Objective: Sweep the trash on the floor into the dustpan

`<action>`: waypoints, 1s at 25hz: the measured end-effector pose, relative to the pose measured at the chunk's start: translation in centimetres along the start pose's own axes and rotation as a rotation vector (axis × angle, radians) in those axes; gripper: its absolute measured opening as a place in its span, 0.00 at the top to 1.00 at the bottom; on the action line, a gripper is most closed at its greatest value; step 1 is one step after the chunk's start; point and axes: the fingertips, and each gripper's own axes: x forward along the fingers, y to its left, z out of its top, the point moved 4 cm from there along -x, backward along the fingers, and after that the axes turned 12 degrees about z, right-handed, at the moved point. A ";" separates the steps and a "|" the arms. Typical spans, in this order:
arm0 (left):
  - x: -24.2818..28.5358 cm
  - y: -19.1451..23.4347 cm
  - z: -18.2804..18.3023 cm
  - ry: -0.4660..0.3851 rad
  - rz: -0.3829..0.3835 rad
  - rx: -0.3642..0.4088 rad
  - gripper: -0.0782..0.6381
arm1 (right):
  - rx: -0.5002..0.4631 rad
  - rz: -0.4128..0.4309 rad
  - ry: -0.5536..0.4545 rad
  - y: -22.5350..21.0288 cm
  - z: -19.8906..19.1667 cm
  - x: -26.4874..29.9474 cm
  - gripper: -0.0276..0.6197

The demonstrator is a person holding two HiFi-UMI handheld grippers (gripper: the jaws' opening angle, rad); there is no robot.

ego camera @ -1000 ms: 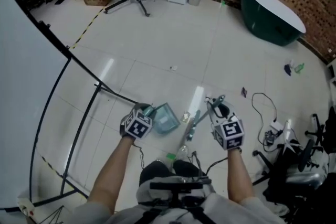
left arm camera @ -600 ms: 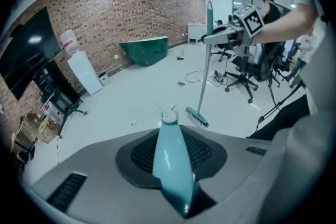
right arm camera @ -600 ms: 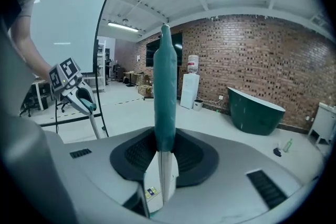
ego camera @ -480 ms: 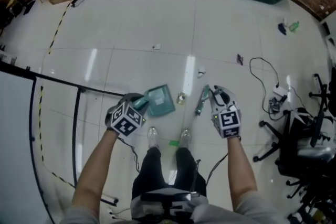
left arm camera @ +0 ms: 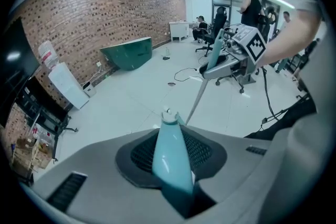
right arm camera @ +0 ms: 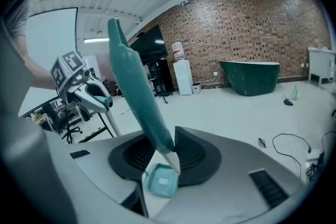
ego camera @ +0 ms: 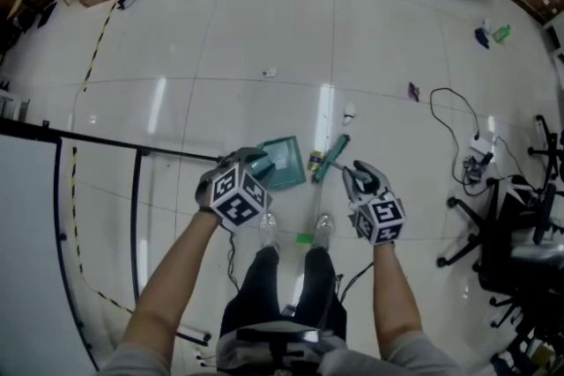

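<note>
Head view: pale tiled floor [ego camera: 176, 57], teal dustpan [ego camera: 284, 163] down on it just ahead of my feet, broom [ego camera: 328, 158] slanting just to its right. One small yellowish trash piece [ego camera: 315, 161] sits between pan and broom. A white scrap [ego camera: 349, 113] lies further out, well apart.

Left gripper [ego camera: 256, 159] is clamped on the dustpan's handle. Right gripper [ego camera: 352, 173] has the broom's handle between its pads. Its jaws have just been opening a bit, but both pads look to be touching, so I read a loose grip.

To do this well I'd firm up the right grip, press the pan lip flat on the floor, and use short strokes toward the pan.

Writing: none readable. Only square markers on the cubes, plus a pale sticker on the pan, too small to read.
</note>
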 end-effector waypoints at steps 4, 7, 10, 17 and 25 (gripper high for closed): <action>0.2 0.0 0.2 -0.001 -0.001 0.001 0.74 | -0.004 0.051 0.006 1.3 0.5 1.3 0.78; 0.2 0.0 0.1 -0.002 -0.001 0.000 0.74 | 0.044 0.061 -0.025 1.4 1.0 1.6 0.78; 0.2 0.2 0.0 -0.002 -0.001 -0.006 0.74 | 0.071 0.087 -0.048 2.0 1.8 2.2 0.78; 0.5 0.8 -0.9 -0.006 -0.005 -0.013 0.74 | 0.125 0.207 -0.098 4.5 4.3 4.4 0.78; 0.1 2.7 -2.9 -0.018 -0.016 -0.039 0.74 | 0.023 0.252 -0.132 7.7 9.7 4.1 0.82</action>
